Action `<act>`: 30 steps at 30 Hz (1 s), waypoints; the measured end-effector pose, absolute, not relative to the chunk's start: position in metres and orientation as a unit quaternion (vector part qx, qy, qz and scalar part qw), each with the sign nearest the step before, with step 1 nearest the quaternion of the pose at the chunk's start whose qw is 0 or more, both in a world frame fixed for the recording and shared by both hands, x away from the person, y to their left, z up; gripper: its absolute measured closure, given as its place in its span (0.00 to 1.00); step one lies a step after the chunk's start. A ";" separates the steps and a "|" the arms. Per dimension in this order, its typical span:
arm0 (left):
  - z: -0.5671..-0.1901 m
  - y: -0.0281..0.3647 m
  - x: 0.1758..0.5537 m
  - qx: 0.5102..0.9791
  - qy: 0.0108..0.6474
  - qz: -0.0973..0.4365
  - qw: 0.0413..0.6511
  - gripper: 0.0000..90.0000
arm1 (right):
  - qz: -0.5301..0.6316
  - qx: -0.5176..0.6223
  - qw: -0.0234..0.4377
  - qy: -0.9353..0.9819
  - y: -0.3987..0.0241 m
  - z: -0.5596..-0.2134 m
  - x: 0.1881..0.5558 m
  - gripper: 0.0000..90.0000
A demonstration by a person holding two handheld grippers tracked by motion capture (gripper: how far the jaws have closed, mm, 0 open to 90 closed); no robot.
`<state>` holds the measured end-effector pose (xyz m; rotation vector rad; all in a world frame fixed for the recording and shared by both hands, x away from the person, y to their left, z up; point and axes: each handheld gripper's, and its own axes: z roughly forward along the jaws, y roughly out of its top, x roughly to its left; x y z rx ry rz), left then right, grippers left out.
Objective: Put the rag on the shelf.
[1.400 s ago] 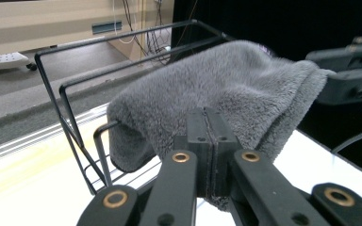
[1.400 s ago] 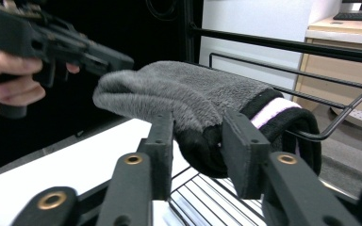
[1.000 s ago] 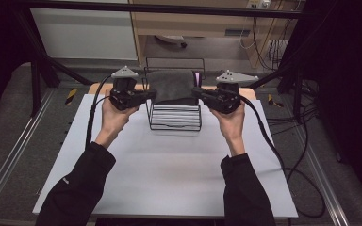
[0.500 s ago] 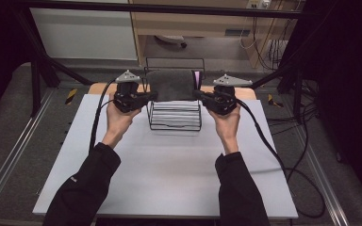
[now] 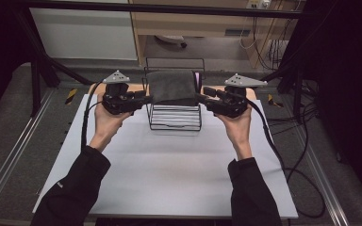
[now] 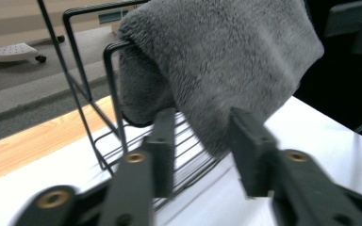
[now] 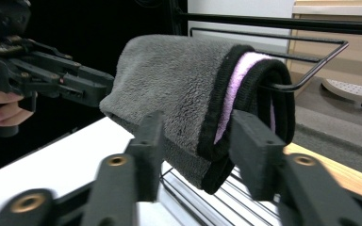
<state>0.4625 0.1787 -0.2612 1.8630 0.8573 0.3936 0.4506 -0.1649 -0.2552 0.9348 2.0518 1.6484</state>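
Now both the left gripper (image 5: 147, 98) and the right gripper (image 5: 201, 98) have just been opening, jaws apart and no longer pinching the grey towel (image 5: 172, 87), which hangs over the black wire rack (image 5: 175, 123), so the hanging looks done.

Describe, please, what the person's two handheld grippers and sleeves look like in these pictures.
Both the left gripper and the right gripper are black, each with a grey three-cornered plate on top and a black cable trailing back over the white table. Their jaws are flat black bars on arms with brass-coloured pivot rings. The person wears long black sleeves, with bare hands.
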 end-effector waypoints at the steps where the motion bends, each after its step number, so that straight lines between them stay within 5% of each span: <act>1: -0.261 0.181 0.461 0.773 0.355 0.163 0.500 0.58 | 0.584 0.329 0.168 0.723 -0.166 -0.254 0.449 0.47; 8: -0.267 0.198 0.449 0.776 0.358 0.171 0.489 0.34 | 0.582 0.330 0.172 0.723 -0.174 -0.250 0.437 0.21; 15: -0.283 0.214 0.433 0.781 0.358 0.186 0.477 0.17 | 0.576 0.326 0.177 0.728 -0.183 -0.255 0.426 0.09; 30: -0.343 0.241 0.404 0.785 0.375 0.162 0.466 0.09 | 0.561 0.329 0.145 0.746 -0.198 -0.319 0.408 0.01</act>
